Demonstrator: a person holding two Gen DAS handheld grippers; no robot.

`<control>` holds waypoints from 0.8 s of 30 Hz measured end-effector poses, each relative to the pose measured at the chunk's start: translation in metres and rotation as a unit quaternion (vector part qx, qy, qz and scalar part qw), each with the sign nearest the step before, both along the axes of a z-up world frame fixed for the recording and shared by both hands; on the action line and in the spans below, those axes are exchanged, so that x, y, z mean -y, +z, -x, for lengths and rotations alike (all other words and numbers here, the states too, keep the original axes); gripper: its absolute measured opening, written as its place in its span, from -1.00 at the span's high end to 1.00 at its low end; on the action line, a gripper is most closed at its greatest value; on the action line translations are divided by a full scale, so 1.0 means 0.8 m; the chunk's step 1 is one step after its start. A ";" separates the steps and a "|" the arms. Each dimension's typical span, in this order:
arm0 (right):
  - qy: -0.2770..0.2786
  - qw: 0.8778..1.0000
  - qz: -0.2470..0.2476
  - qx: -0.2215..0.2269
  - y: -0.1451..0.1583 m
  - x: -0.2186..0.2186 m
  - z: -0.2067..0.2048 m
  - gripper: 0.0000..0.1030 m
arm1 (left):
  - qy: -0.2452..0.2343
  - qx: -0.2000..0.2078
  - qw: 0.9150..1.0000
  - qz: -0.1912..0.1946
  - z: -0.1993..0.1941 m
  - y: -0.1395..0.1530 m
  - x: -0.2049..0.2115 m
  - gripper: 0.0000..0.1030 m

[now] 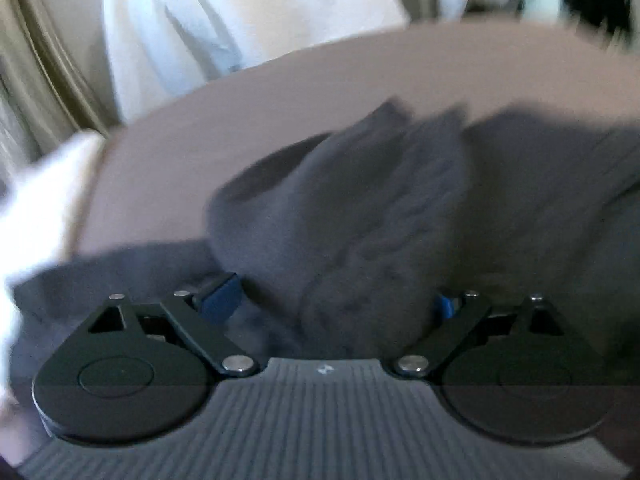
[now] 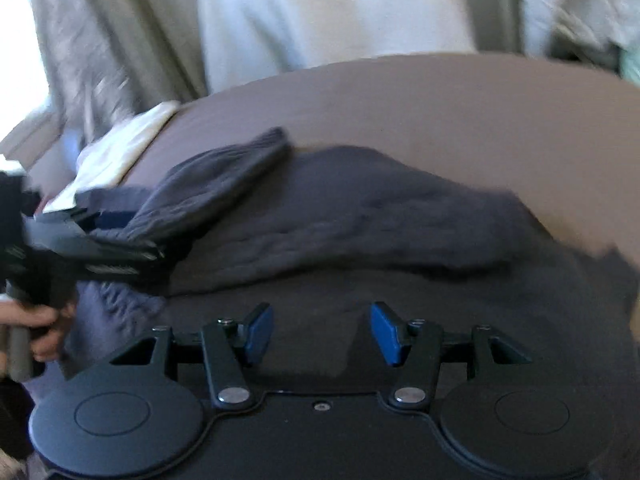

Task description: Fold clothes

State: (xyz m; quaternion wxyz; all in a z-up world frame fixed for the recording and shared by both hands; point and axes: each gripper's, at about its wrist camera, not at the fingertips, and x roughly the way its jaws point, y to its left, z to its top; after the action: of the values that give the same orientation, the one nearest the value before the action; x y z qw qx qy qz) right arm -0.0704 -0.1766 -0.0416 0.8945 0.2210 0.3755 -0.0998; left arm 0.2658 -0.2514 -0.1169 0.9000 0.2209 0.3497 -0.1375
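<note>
Garment: a dark sweater (image 2: pixel 360 224) is lying on the brown bed (image 2: pixel 460 112), its long axis running left to right across my right view.
Left gripper (image 1: pixel 336 300): jaws spread wide, cloth bunching up between them; I am not pinching it.
Right gripper (image 2: pixel 322 330): jaws spread, nothing between them, hovering over the near hem.
Sleeve (image 2: pixel 224 172): lying folded over at the left, beside my left gripper.
Nearer arm: the left, I judge.
Key relation: the body is stretching rightward from the sleeve.
</note>
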 end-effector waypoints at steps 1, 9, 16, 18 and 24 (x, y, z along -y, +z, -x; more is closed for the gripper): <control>-0.014 1.000 -0.008 -0.007 -0.006 0.007 0.002 -0.19 | -0.001 0.014 1.000 -0.019 -0.004 -0.004 0.004 -0.71; -0.116 0.976 -0.164 0.078 -0.036 0.072 0.007 -0.35 | 0.109 0.045 0.968 0.221 0.022 0.092 -0.092 0.78; -0.165 0.965 -0.181 0.088 -0.059 0.074 0.026 -0.37 | 0.293 0.014 0.909 0.296 0.155 0.054 -0.201 0.09; -0.169 0.962 -0.191 0.101 -0.062 0.073 0.038 -0.37 | 0.310 -0.027 0.914 0.261 0.164 0.025 -0.214 0.12; -0.154 0.956 -0.210 0.134 -0.059 0.070 0.035 -0.49 | 0.308 -0.013 0.898 0.315 0.166 0.036 -0.241 -0.22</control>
State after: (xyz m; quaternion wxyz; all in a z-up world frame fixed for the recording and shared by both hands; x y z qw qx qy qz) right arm -0.0984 -0.2326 -0.0884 0.8436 0.4708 0.2263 -0.1246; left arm 0.1333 -0.0590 -0.0880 0.9153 -0.1948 0.3502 0.0402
